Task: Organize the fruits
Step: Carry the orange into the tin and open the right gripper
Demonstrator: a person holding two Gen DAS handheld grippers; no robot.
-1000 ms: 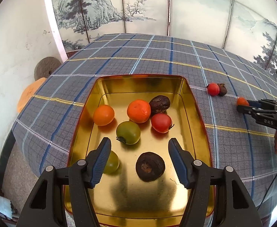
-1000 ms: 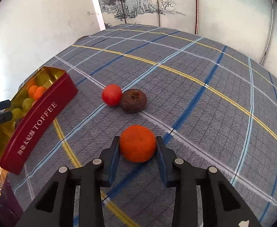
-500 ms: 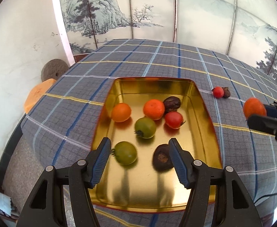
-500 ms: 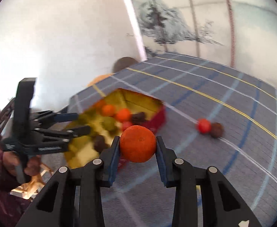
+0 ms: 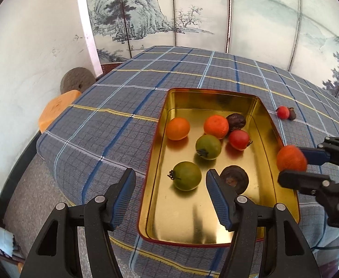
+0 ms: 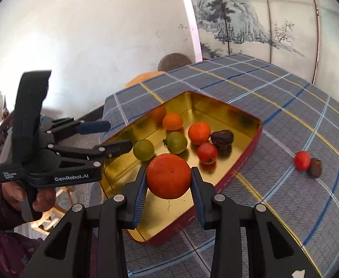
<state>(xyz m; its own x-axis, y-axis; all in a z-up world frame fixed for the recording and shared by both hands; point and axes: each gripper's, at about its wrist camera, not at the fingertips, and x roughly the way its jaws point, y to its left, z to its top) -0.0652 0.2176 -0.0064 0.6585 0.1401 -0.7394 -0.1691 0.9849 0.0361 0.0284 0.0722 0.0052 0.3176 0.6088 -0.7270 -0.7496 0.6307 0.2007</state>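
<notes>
The right gripper (image 6: 168, 186), pinching a round orange tangerine (image 6: 168, 176), now hangs over the gold metal tin (image 6: 227, 110) — up from the cloth — ready to drop; left gripper (image 5: 170, 193) spread, empty.

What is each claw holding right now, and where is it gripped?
Right claw clamps an orange by its opposite sides. Left claw holds nothing.

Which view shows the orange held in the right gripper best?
The right wrist view: the orange sits large and sharp, centred between the right gripper's fingers, over the tin's near rim. The left wrist view shows it small, blurred and at the frame's right edge.
</notes>
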